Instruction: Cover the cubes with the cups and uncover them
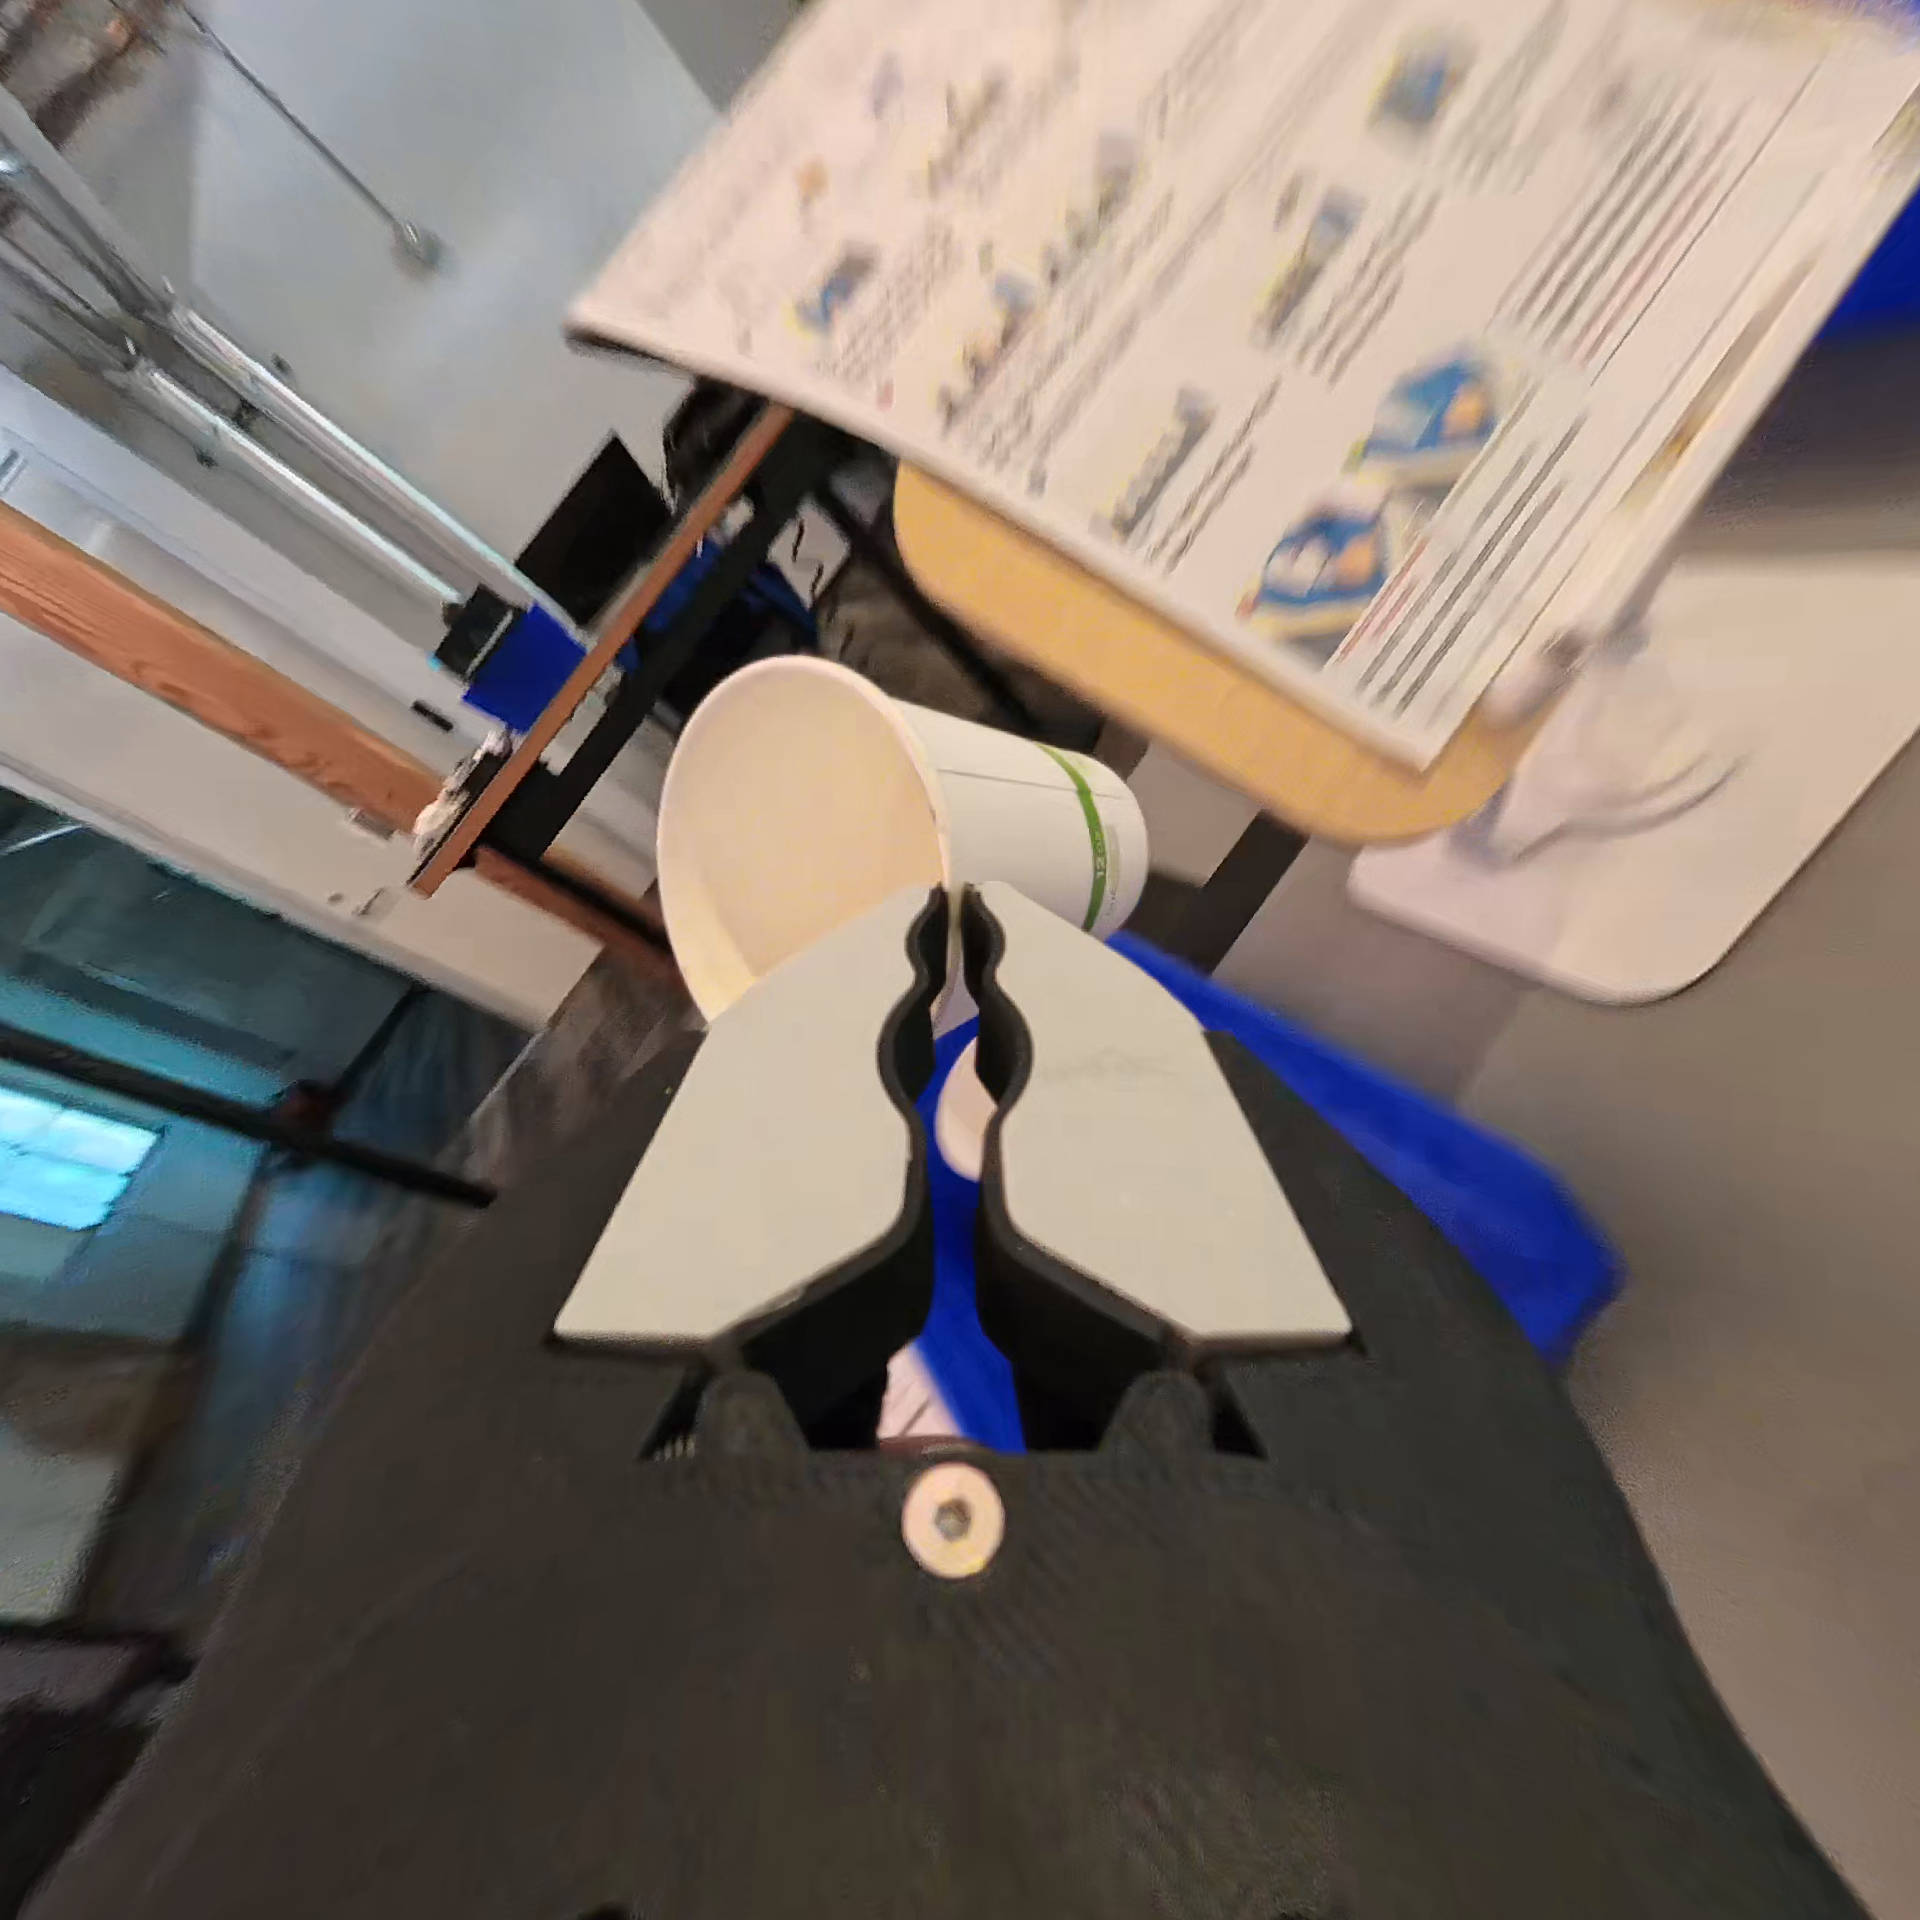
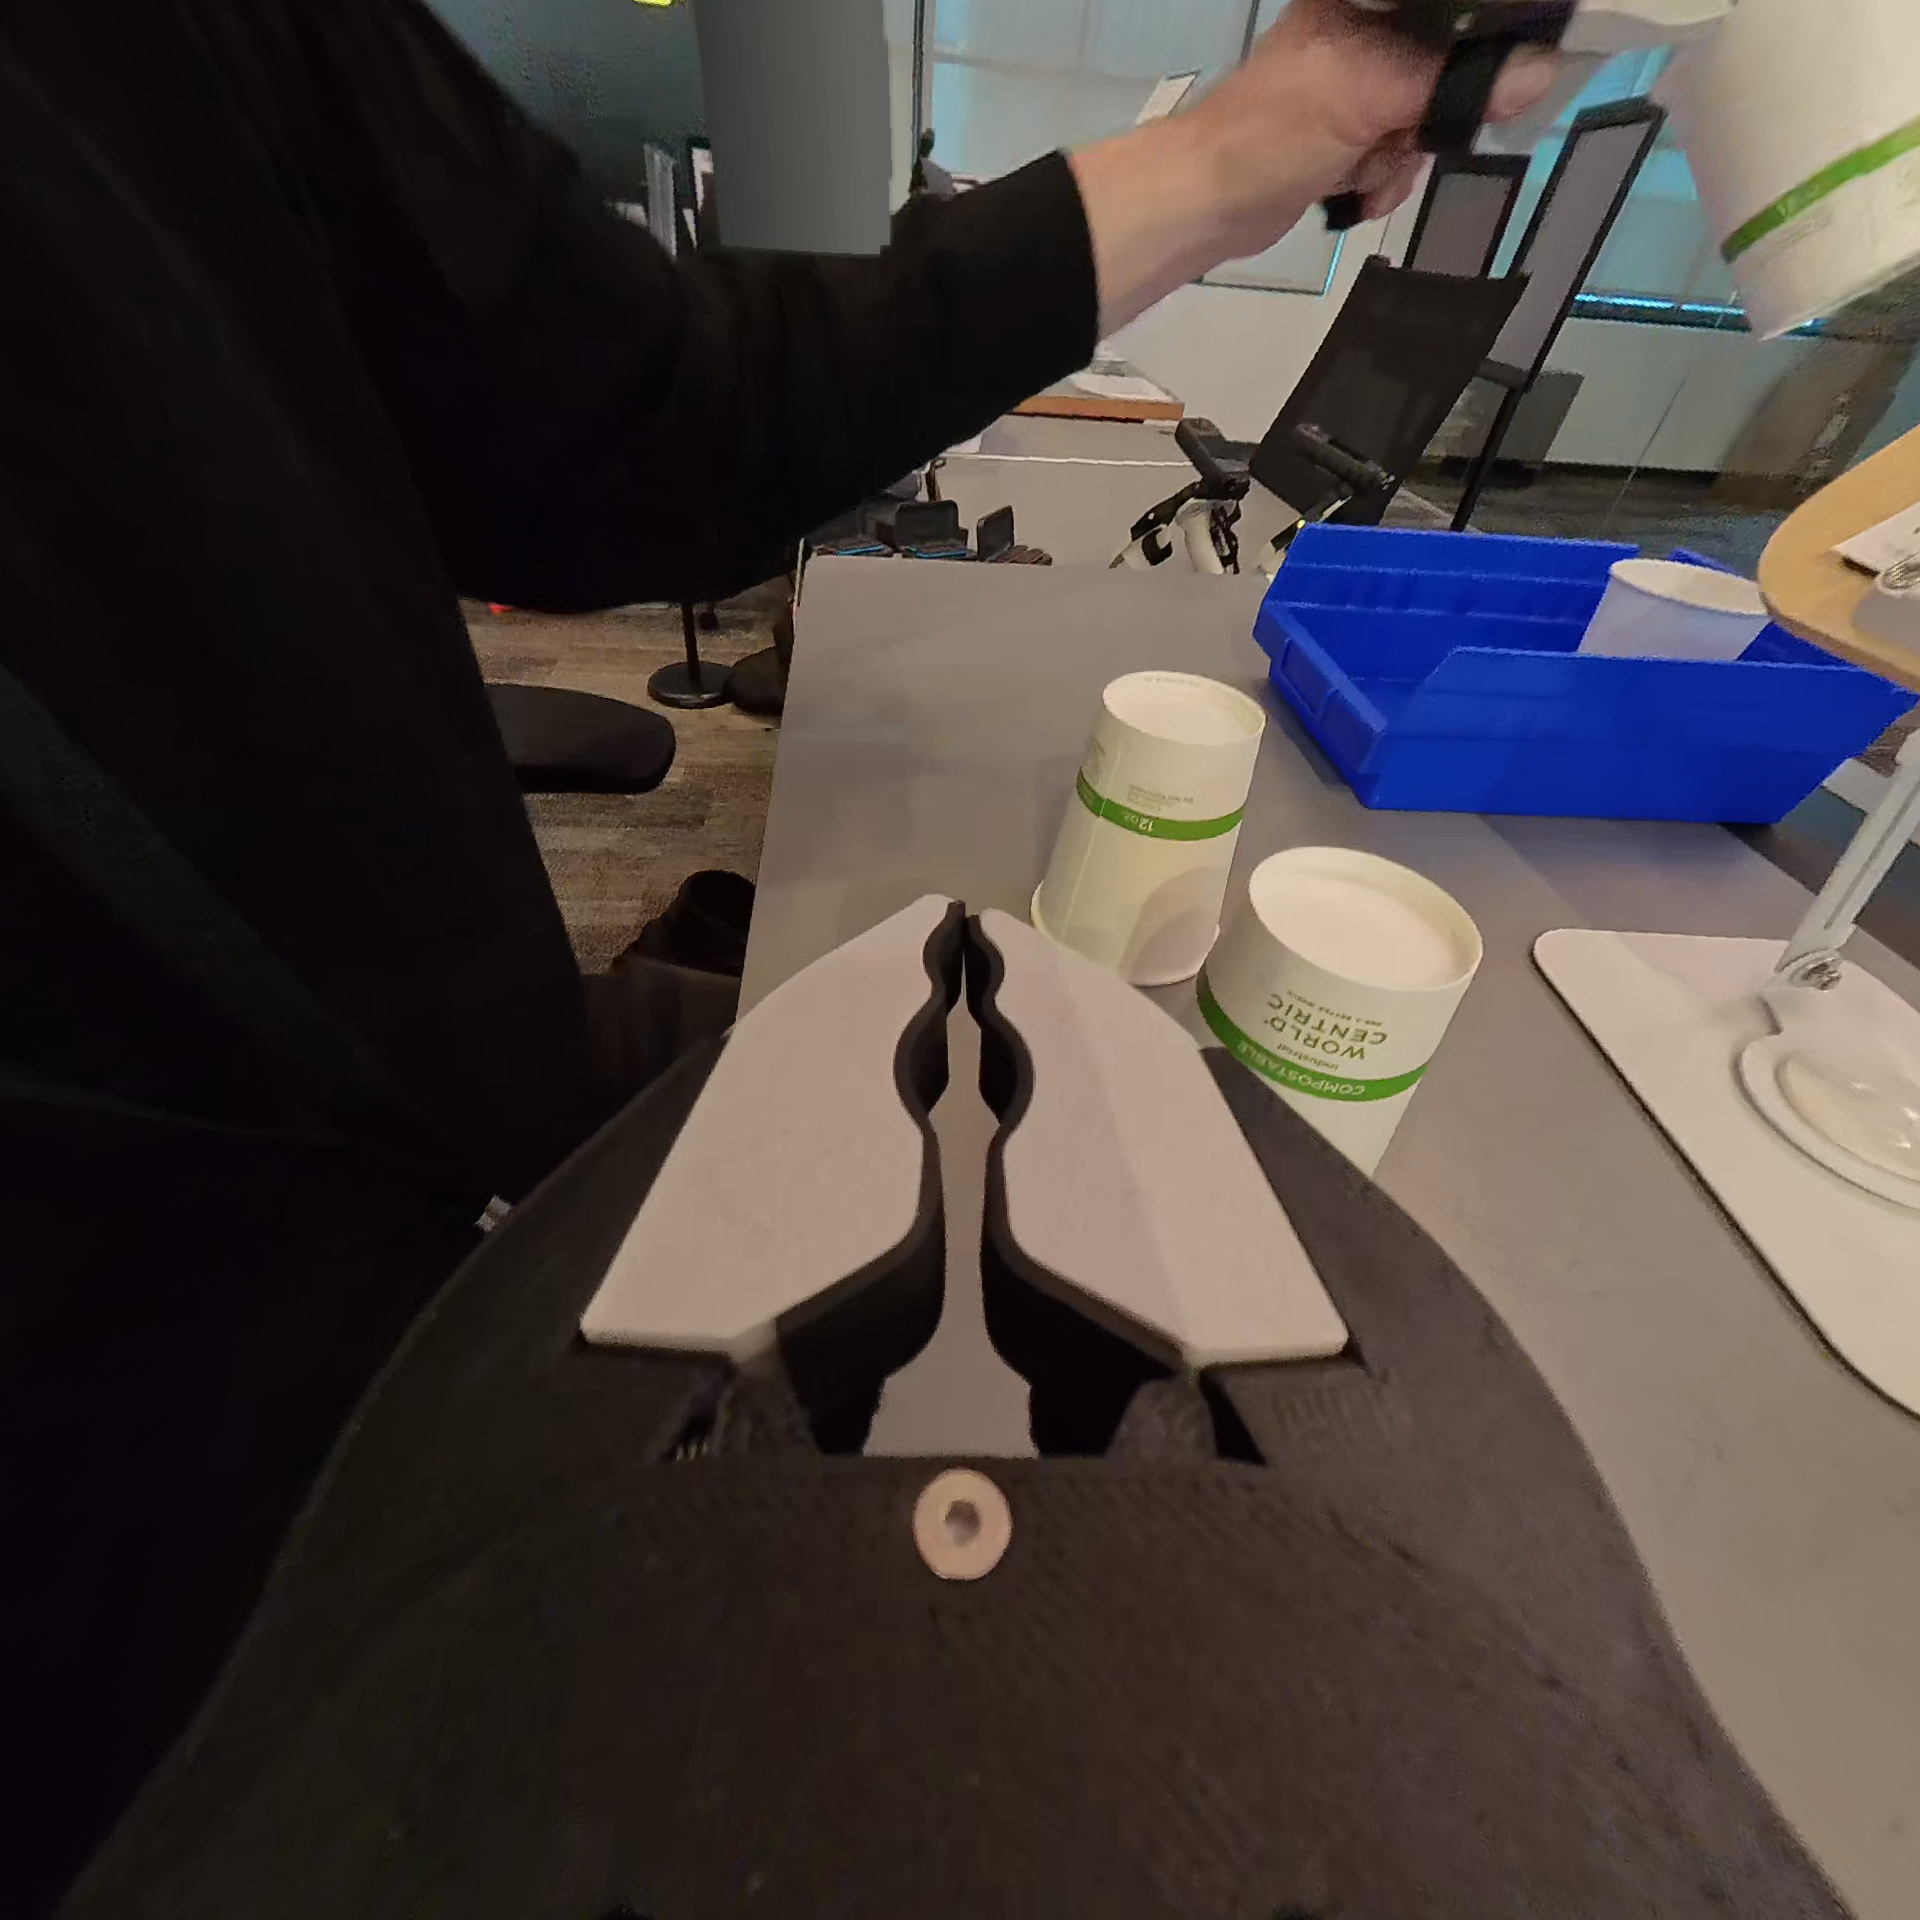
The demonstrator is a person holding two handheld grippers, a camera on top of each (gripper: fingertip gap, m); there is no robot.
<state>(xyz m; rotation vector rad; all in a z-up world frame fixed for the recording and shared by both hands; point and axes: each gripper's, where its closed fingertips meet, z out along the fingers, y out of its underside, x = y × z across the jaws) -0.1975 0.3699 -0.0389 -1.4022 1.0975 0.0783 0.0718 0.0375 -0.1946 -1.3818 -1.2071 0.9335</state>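
Left gripper [image 1: 954,902] had its fingers clamped on the rim of a paper cup [image 1: 894,810], lifted and tilted, probably heading for the blue bin [image 2: 1558,696]. Right gripper [image 2: 964,920] sat idle, fingers together on nothing. Two upturned cups [image 2: 1148,821] [image 2: 1340,997] stood touching on the smooth grey table [image 2: 914,665]; cubes weren't visible, maybe underneath

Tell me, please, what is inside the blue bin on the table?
One upright white cup stands in the blue bin; the bin's front wall hides its floor, so any cubes there cannot be seen.
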